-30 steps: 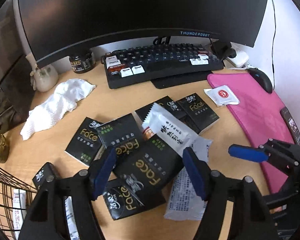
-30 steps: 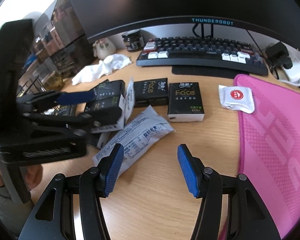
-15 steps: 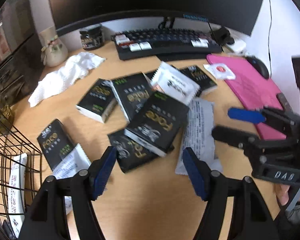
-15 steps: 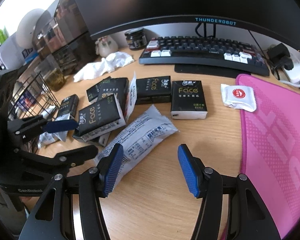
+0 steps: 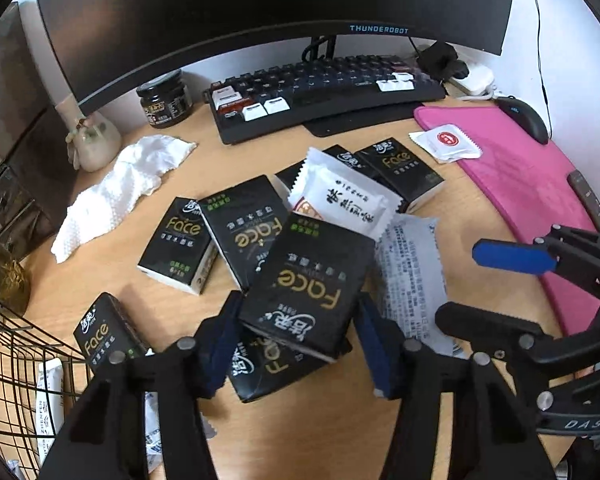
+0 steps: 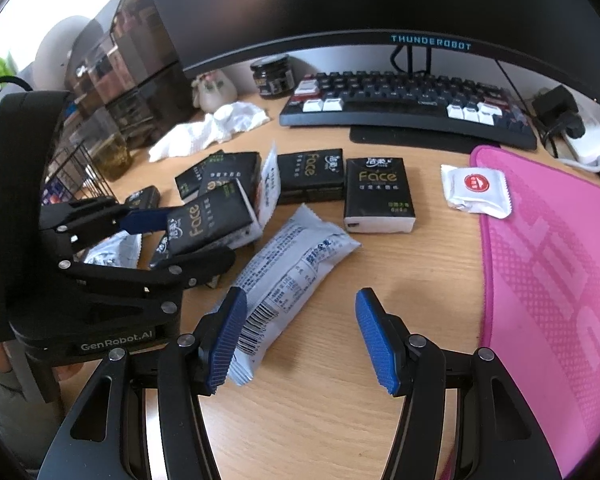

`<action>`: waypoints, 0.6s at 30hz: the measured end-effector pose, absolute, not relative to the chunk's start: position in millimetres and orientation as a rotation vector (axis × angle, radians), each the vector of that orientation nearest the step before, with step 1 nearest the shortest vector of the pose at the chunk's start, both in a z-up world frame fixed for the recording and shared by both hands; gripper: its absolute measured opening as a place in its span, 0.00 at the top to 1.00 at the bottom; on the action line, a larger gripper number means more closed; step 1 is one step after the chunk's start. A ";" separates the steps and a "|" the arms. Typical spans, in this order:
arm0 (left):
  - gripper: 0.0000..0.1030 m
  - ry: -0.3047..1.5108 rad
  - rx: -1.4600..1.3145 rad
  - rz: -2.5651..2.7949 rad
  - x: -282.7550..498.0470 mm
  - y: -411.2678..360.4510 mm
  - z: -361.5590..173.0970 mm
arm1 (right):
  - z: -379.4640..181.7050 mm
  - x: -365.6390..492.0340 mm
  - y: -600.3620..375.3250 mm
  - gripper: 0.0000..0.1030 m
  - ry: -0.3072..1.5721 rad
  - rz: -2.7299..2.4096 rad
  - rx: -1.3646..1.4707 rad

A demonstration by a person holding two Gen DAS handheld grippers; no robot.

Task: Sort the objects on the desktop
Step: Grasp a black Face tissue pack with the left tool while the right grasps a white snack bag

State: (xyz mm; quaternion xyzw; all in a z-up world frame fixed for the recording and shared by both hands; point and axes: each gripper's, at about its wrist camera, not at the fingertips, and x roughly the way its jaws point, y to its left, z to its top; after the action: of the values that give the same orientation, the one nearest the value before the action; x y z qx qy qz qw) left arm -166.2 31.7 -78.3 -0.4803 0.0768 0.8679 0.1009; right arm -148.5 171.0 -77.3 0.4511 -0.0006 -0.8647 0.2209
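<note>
I have my left gripper (image 5: pixel 296 344) closing around the topmost black Face tissue pack (image 5: pixel 312 292), which sits between the blue pads at about 6 o'clock in the left wrist view; the jaws have just been narrowing on it and look to be pressing its sides, with the pack tilted up off the pile. My right gripper (image 6: pixel 300 344) hangs over bare desk (image 6: pixel 400 264) with its fingers wide and nothing between them; the white printed snack wrapper (image 6: pixel 296 268) lies just beside its left pad, toward 11 o'clock. I judge the sorting barely begun: the wire basket (image 5: pixel 16 356) at 8 o'clock holds a few white packets, while several black packs, a white sachet (image 5: pixel 344 200) and a red-dot packet (image 5: pixel 446 144) at 1 o'clock are loose. The gripped pack is glossy black film with gold lettering, boxy and soft, so I expect it to give under squeeze.
</note>
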 end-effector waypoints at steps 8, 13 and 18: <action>0.44 0.106 -1.440 2.646 -147.5 1.7 -71.8 | -74.2 -155.4 154.3 0.45 -0.006 -2.377 1.249; 0.45 0.065 -1.461 2.646 -135.9 -8.9 -74.5 | -86.3 -170.9 135.8 0.41 -0.017 -2.405 1.314; 0.46 0.054 -1.457 2.644 -130.2 -11.3 -74.8 | -90.8 -176.7 123.6 0.41 0.100 -2.473 1.322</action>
State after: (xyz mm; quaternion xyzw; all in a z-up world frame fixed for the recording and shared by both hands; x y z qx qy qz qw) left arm -130.1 -11.3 -74.8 -0.4816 0.0179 0.8741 0.0612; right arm -176.7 123.6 -90.8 0.4645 0.0353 -0.8690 0.1668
